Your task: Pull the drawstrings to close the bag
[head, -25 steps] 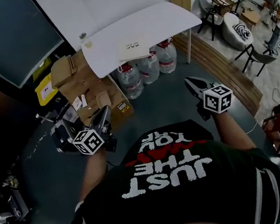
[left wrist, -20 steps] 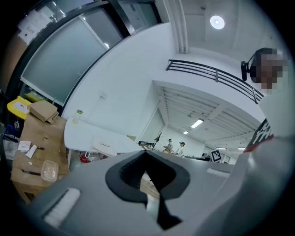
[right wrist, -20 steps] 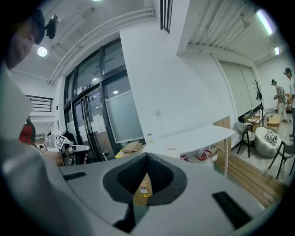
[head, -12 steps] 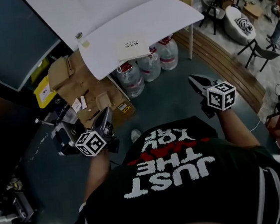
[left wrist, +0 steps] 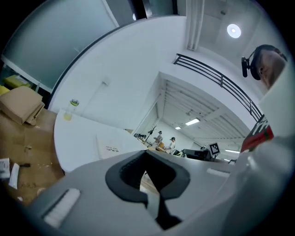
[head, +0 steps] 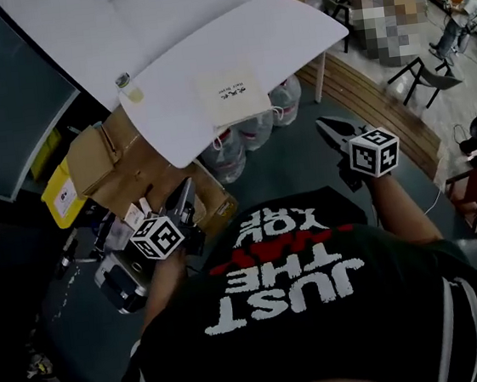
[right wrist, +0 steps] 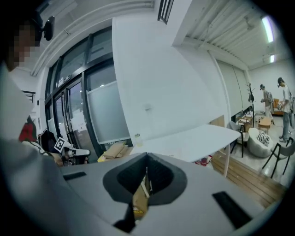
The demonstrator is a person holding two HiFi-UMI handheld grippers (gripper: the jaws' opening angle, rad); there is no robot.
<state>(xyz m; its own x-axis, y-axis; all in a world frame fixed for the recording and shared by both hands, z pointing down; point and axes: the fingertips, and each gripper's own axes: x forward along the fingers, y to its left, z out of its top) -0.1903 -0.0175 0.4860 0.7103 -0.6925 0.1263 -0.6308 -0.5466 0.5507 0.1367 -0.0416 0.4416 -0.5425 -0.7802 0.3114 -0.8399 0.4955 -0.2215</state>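
Left tool point(head: 187, 192) and right tool point(head: 328, 128) are both pressed together and empty, since nothing is in reach to grip. Both are well apart from the bag point(head: 230, 95), which lies flat by the table's point(head: 288, 26) near edge, probably laid out for grabbing.

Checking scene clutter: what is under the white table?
Three clear water jugs stand under the white table at its near edge, beside cardboard boxes. The tabletop covers whatever lies farther back.

White table point(head: 288, 26), bearing a flat pale cloth bag point(head: 232, 95) near the front edge and a small clear cup point(head: 129, 88) at the left corner. Beneath, on dark floor point(head: 295, 158), large water bottles point(head: 227, 155); just beside them at left, cardboard boxes point(head: 120, 169).
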